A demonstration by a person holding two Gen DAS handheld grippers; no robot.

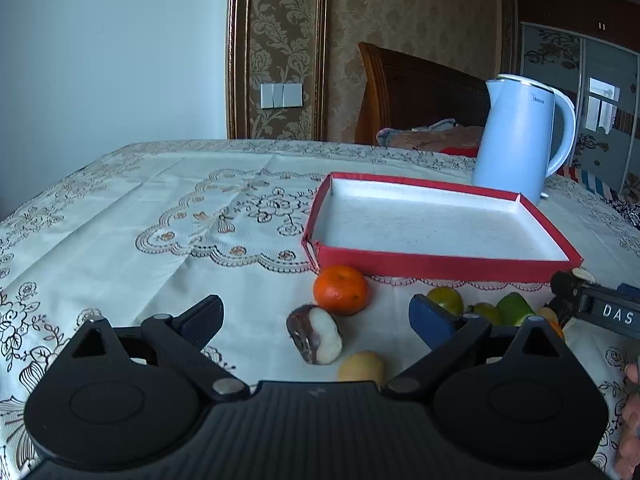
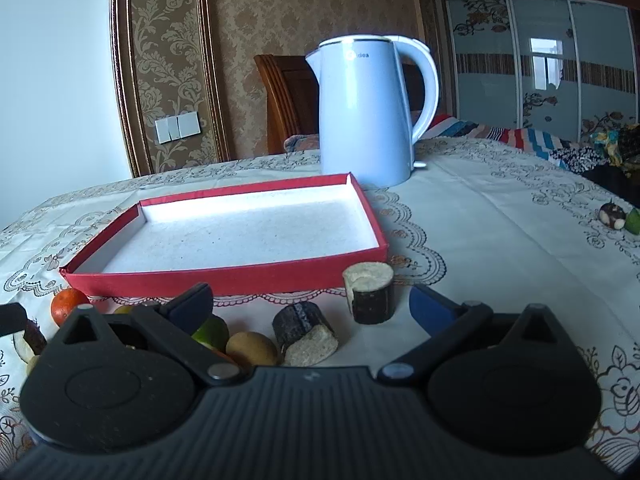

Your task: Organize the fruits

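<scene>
Desk [image 1: 120, 208]: lace-patterned cloth; red tray [image 1: 440, 268], blue kettle [image 2: 360, 120], mandarin [image 1: 340, 290]. Damask wallpaper behind. My left gripper [image 1: 316, 316] and right gripper [image 2: 312, 304]: wide open, holding nothing.

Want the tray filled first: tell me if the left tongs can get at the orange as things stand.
Probably yes. The left tongs are open and the orange sits on the cloth just ahead between them, beside the red tray; only a dark-and-white fruit piece lies nearer.

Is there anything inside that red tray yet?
Nothing: the red tray shows only its bare white floor in both views. The tangerine and other fruits lie on the tablecloth in front. Only a strip behind its near wall is hidden.
</scene>
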